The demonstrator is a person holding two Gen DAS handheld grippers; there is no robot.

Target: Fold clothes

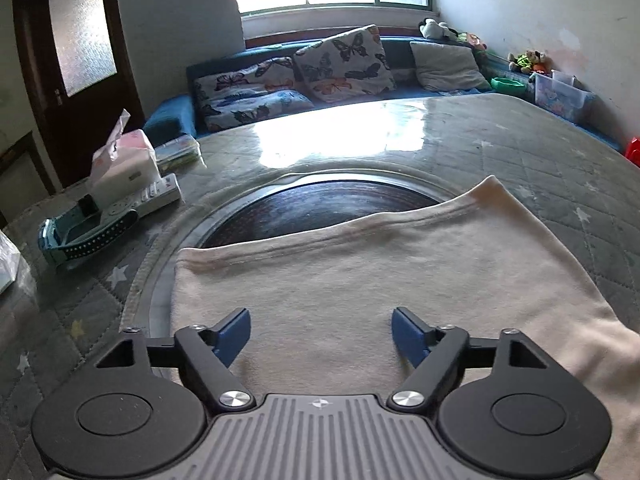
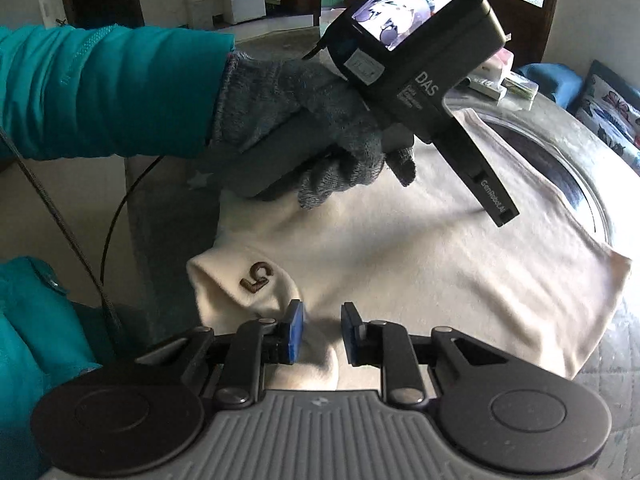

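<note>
A cream garment (image 1: 360, 272) lies spread on the quilted table, its ribbed edge toward the far side. My left gripper (image 1: 322, 336) hovers low over its near part, jaws wide open with only flat cloth beneath. In the right wrist view the same garment (image 2: 420, 264) shows a brown "5" patch (image 2: 258, 276) on a raised corner. My right gripper (image 2: 322, 334) is shut on a bunched fold of that cloth at its near edge. A grey-gloved hand (image 2: 320, 120) holds the left tool's dark body (image 2: 420, 80) above the garment.
The table has a grey quilted cover (image 1: 540, 168) and a dark round centre panel (image 1: 320, 208). At its left stand a tissue box (image 1: 124, 168), a white remote (image 1: 160, 196) and a blue strap (image 1: 80, 236). Behind is a blue sofa with butterfly cushions (image 1: 340, 64). A teal sleeve (image 2: 100, 92) reaches in.
</note>
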